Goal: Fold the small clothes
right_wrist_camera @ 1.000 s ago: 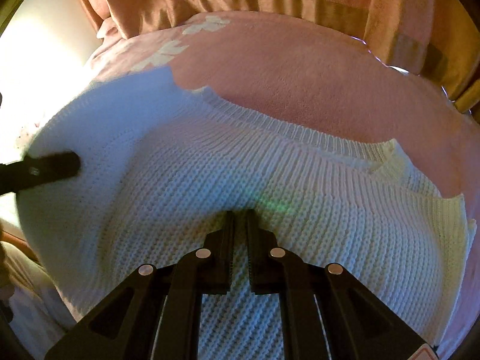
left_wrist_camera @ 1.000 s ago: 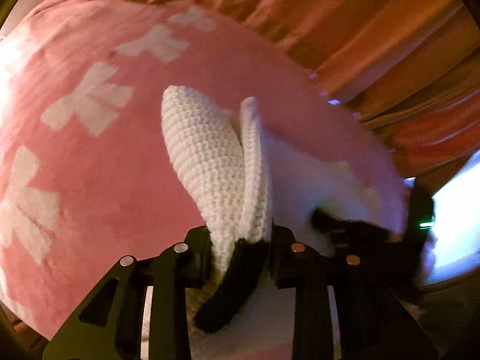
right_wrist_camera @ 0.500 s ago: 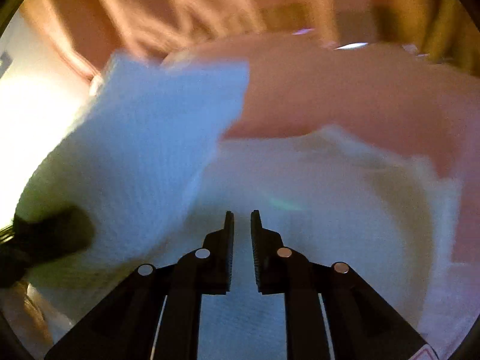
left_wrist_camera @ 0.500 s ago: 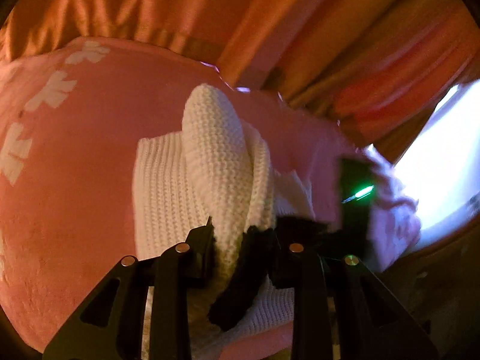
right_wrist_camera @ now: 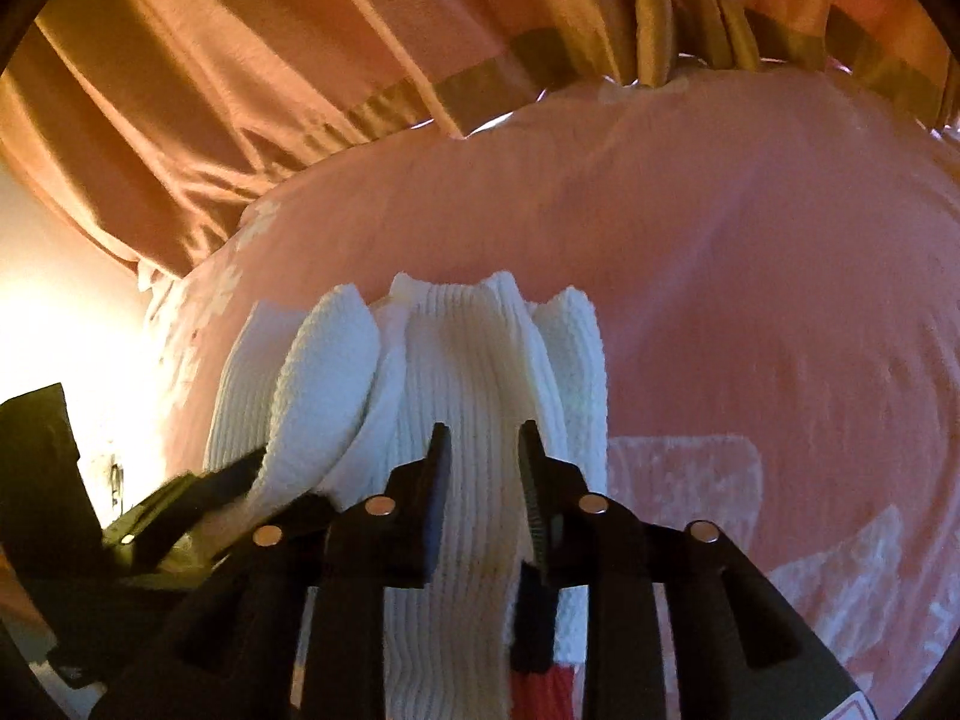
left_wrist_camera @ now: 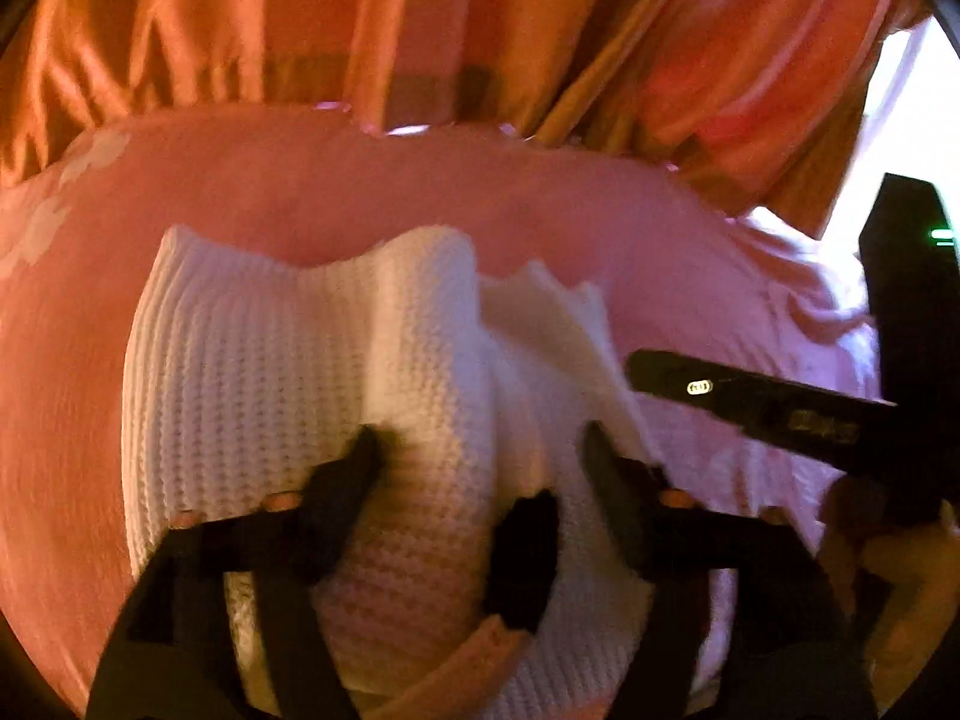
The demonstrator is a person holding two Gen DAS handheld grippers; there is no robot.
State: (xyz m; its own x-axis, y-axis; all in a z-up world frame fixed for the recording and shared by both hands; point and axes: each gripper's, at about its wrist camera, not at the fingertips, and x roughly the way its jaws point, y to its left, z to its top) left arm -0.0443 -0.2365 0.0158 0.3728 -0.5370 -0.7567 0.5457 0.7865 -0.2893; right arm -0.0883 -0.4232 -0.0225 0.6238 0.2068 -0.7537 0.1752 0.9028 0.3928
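A small white knitted garment (left_wrist_camera: 252, 372) lies bunched in folds on a pink blanket (left_wrist_camera: 420, 192). My left gripper (left_wrist_camera: 480, 450) stands open, its fingers spread around a thick fold of the knit. My right gripper (right_wrist_camera: 480, 456) holds a ribbed fold of the same garment (right_wrist_camera: 462, 372) between its narrowly parted jaws. The right gripper also shows in the left wrist view (left_wrist_camera: 750, 402), at the garment's right edge. The left gripper shows at the lower left of the right wrist view (right_wrist_camera: 198, 492).
Orange-brown curtains (left_wrist_camera: 420, 30) hang behind the blanket, also in the right wrist view (right_wrist_camera: 240, 72). White cross patterns mark the blanket (right_wrist_camera: 690, 474). A bright window glares at the far right of the left wrist view (left_wrist_camera: 912, 120).
The left jaws have opened, letting go of the fold they pinched. The right gripper has closed on a ribbed fold and lifted it. The garment went from spread flat to bunched.
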